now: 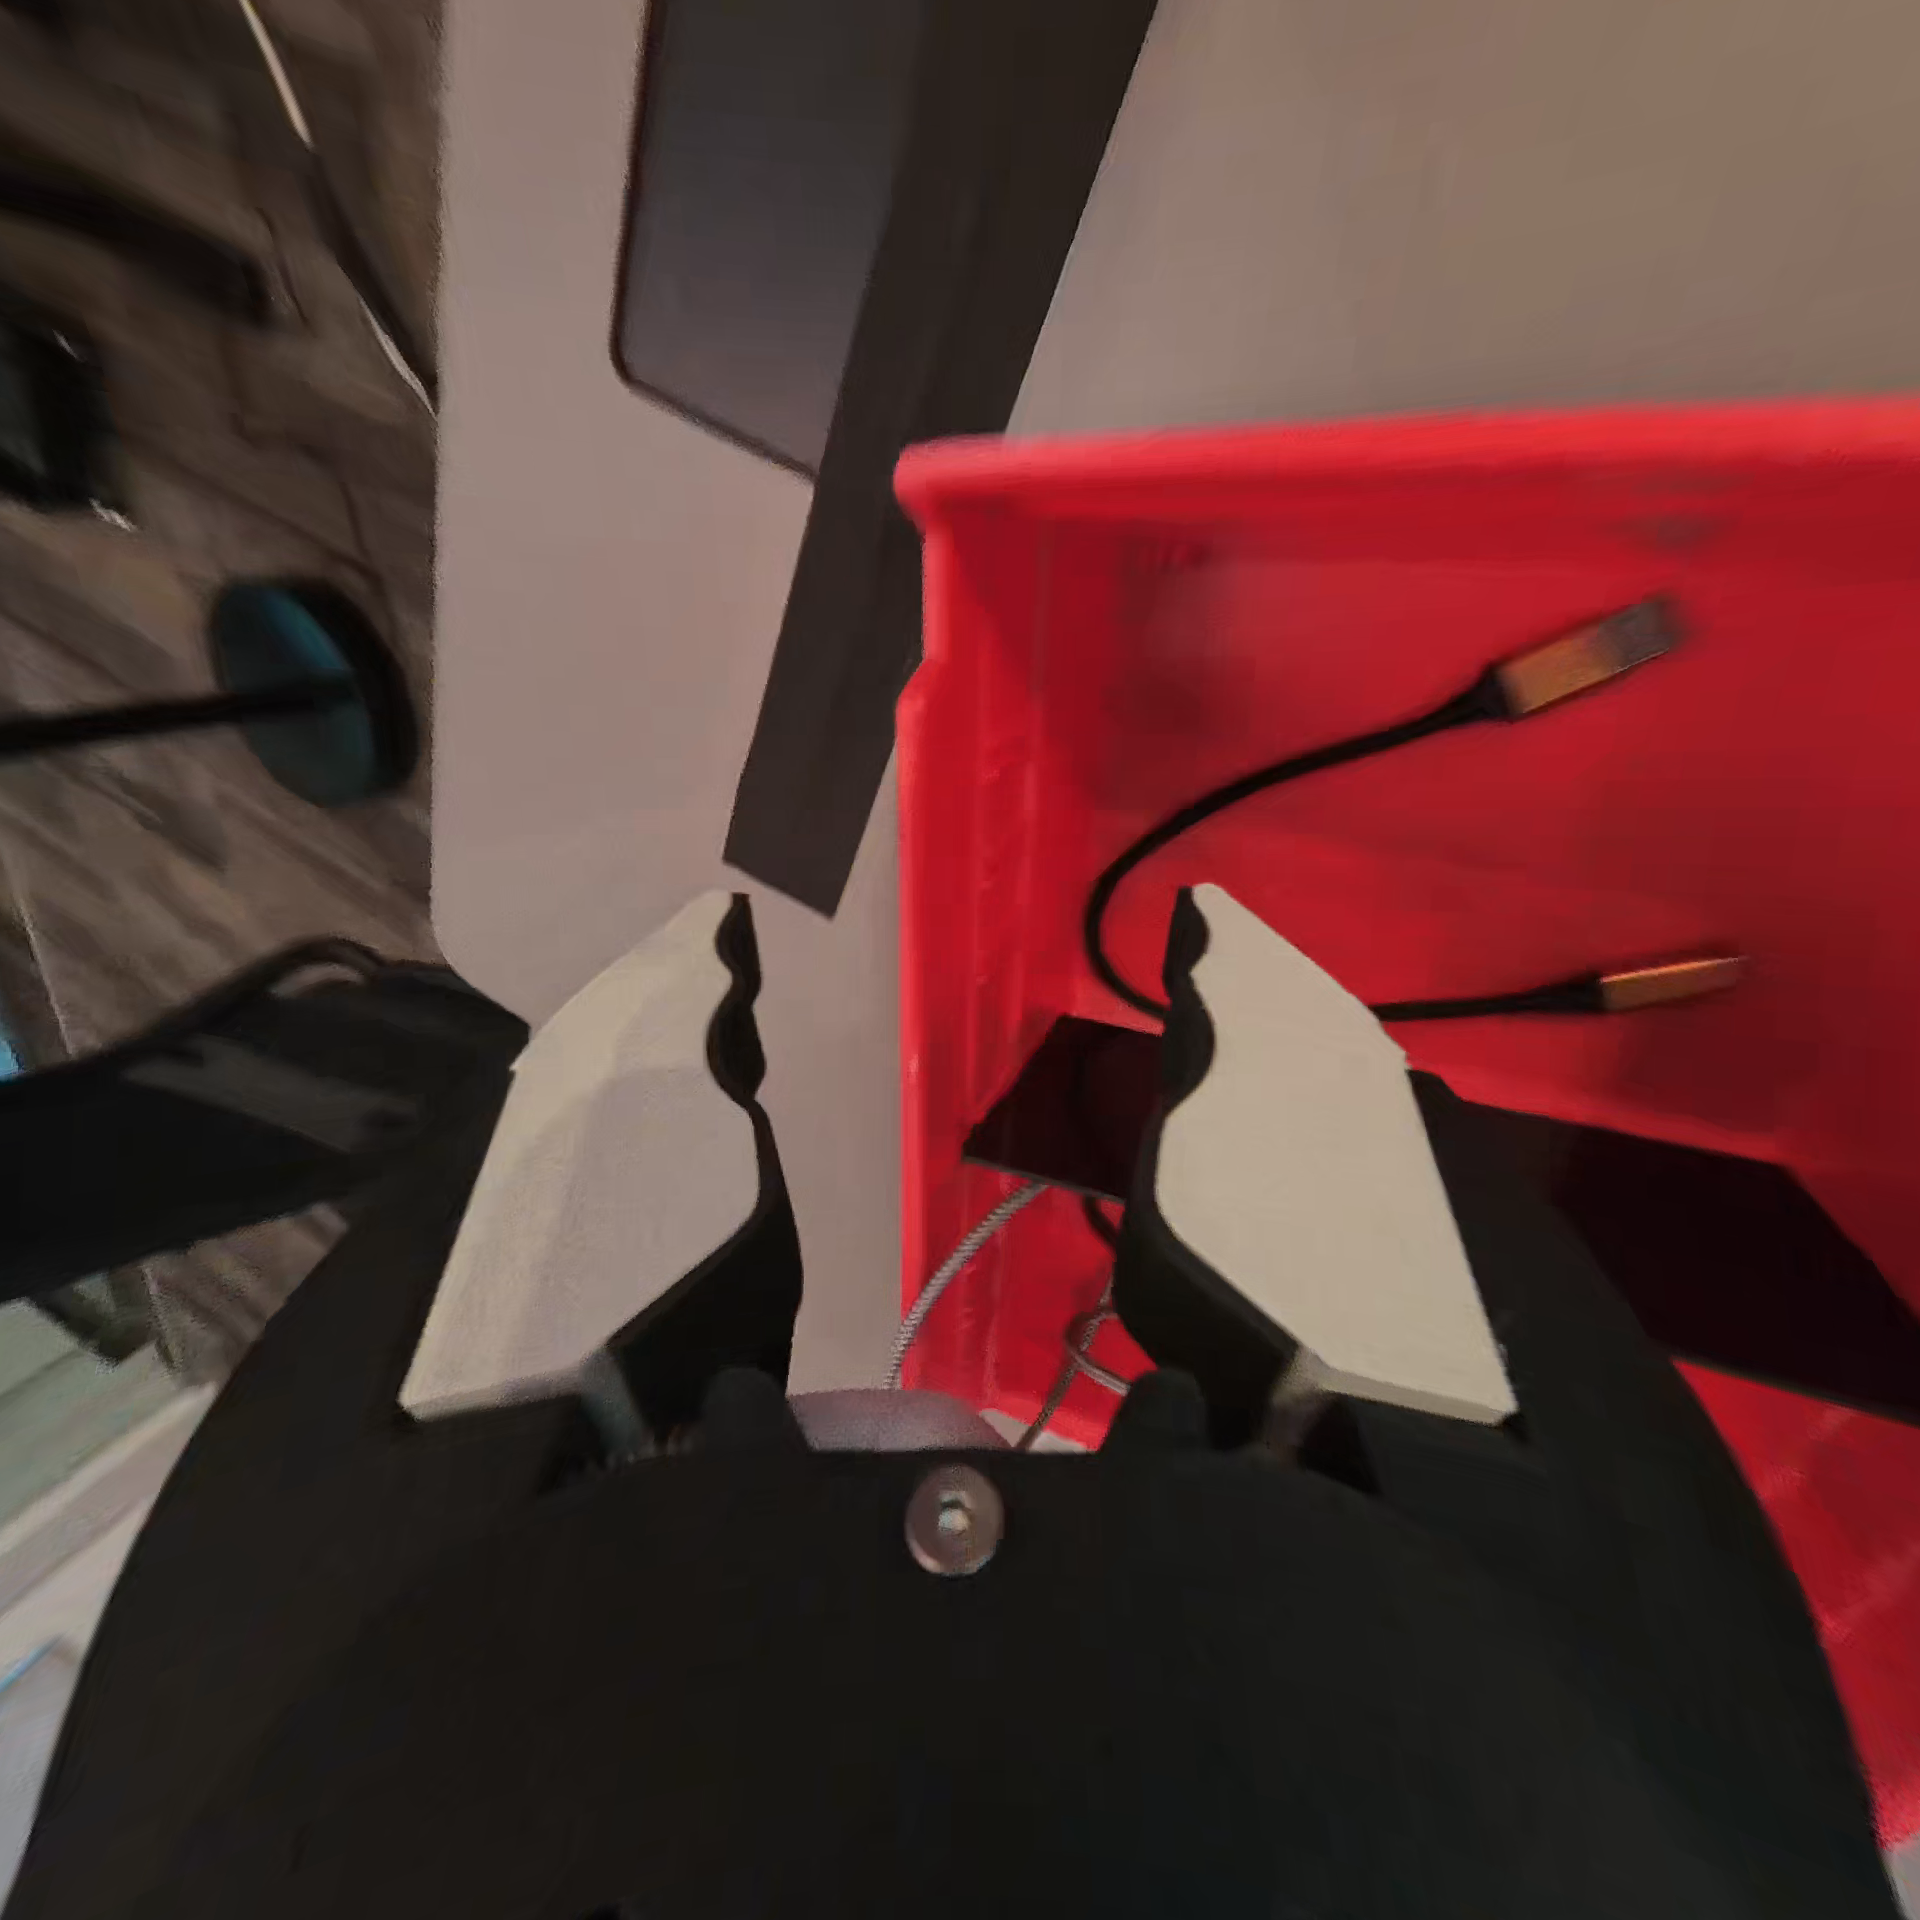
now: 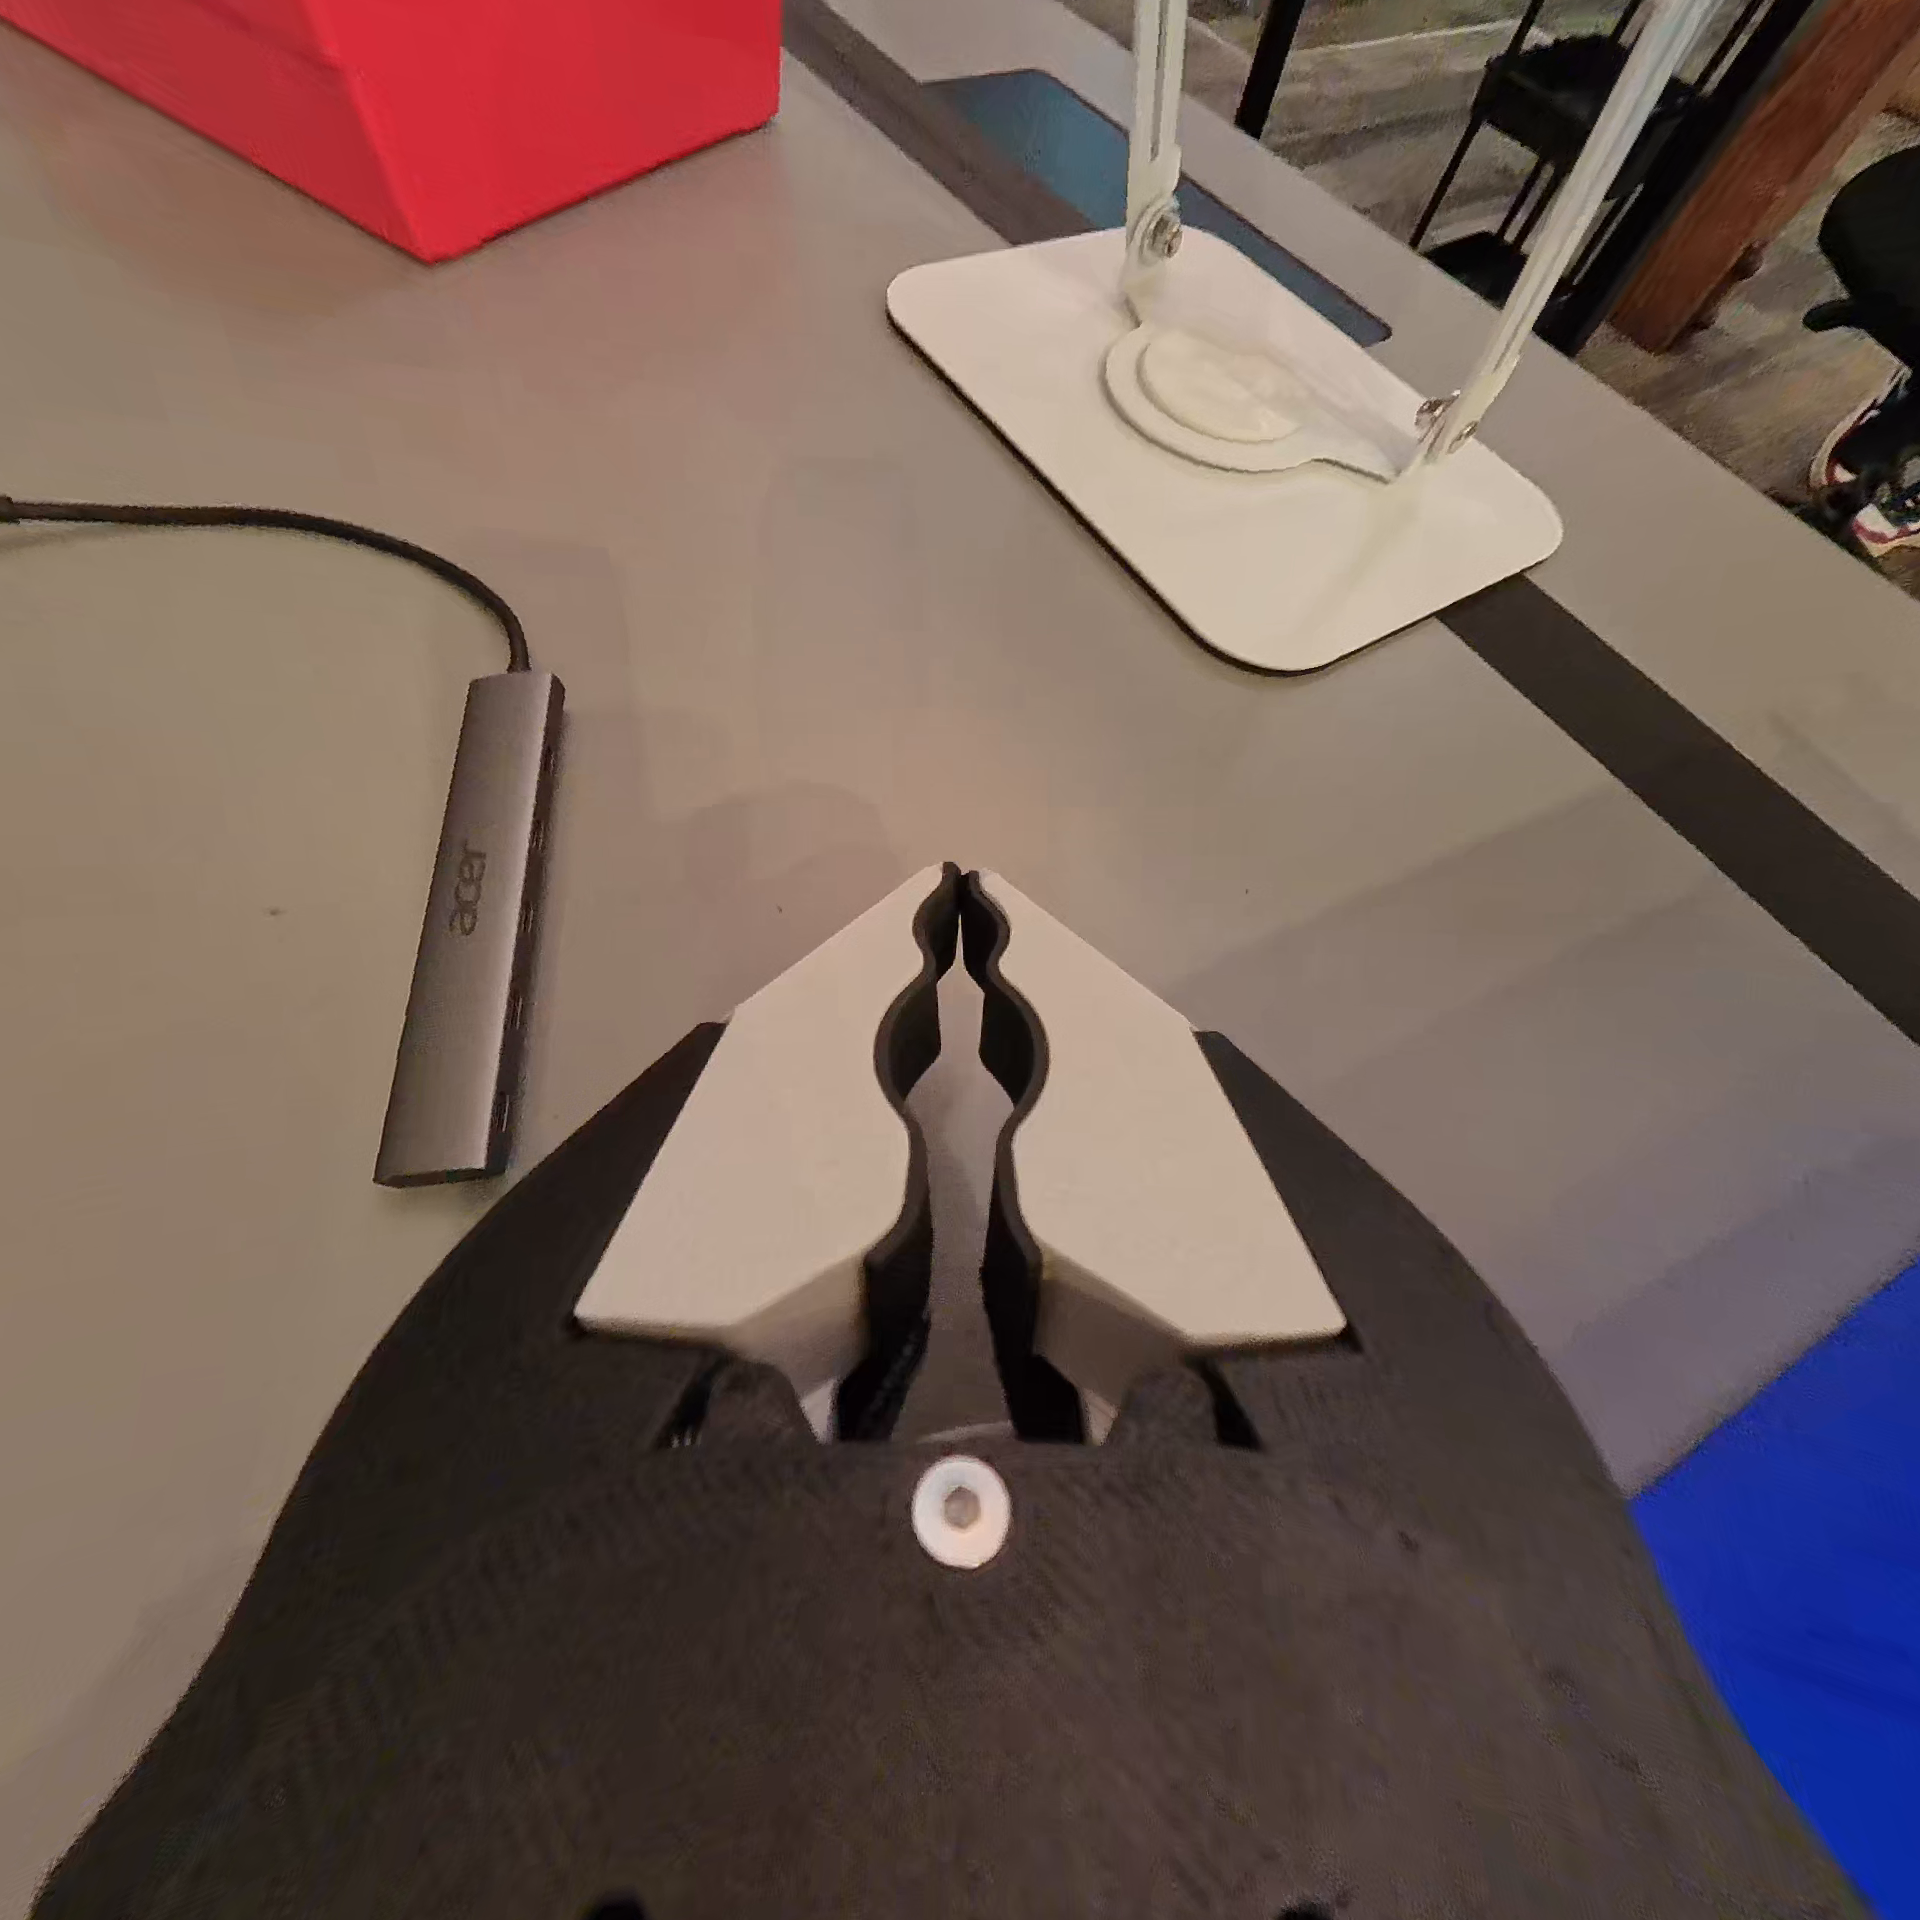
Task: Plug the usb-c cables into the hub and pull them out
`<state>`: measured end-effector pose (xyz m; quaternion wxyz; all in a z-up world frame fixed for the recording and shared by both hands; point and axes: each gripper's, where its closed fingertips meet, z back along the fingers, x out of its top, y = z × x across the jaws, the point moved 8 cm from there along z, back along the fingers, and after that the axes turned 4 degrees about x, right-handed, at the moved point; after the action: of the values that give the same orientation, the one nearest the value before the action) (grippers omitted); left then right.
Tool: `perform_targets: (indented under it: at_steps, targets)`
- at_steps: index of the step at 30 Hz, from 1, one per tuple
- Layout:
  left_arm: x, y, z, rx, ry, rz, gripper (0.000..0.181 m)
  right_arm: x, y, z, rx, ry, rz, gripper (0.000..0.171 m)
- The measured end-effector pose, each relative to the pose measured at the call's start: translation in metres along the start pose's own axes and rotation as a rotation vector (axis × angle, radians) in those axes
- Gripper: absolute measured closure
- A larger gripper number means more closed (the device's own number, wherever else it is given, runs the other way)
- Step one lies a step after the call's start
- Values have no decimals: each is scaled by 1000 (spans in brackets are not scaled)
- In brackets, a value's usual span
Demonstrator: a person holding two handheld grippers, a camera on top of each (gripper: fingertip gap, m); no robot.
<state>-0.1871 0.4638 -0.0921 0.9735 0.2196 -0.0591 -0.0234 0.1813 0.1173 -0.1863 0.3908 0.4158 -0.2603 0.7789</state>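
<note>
In the left wrist view my left gripper (image 1: 961,914) is open and empty, held over the left wall of a red box (image 1: 1455,478). Inside the box lies a short black cable (image 1: 1226,800) with two metallic plugs, one at the upper right (image 1: 1590,655) and one lower down (image 1: 1673,982). The view is blurred. In the right wrist view my right gripper (image 2: 956,873) is shut and empty above the grey table (image 2: 727,520). A slim grey hub (image 2: 473,935) with its black cord (image 2: 312,530) lies on the table to the gripper's left, ports along its right side.
A white lamp base (image 2: 1226,447) with white arms stands at the right rear of the table. A dark strip (image 2: 1683,821) runs along the table. The red box (image 2: 468,104) sits at the far left. A blue patch (image 2: 1808,1558) lies at the lower right. A dark flat slab (image 1: 758,208) lies beyond the box. About 45 cm separates my left fingertips from my right.
</note>
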Motion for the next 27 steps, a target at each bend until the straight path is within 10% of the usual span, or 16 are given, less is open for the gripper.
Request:
perform_targets:
  at_steps: [6, 20, 27]
  targets:
    - [-16, 7, -40, -168, 138, 42, 165, -1, -2, 3, 18, -23, -21, 171]
    - [-170, 35, -35, -148, 400, 1151, 173, 0, 3, 3, 48, -31, -36, 171]
    - [-186, 26, -29, -87, 336, 1230, 173, 3, 3, 6, 49, -49, -45, 171]
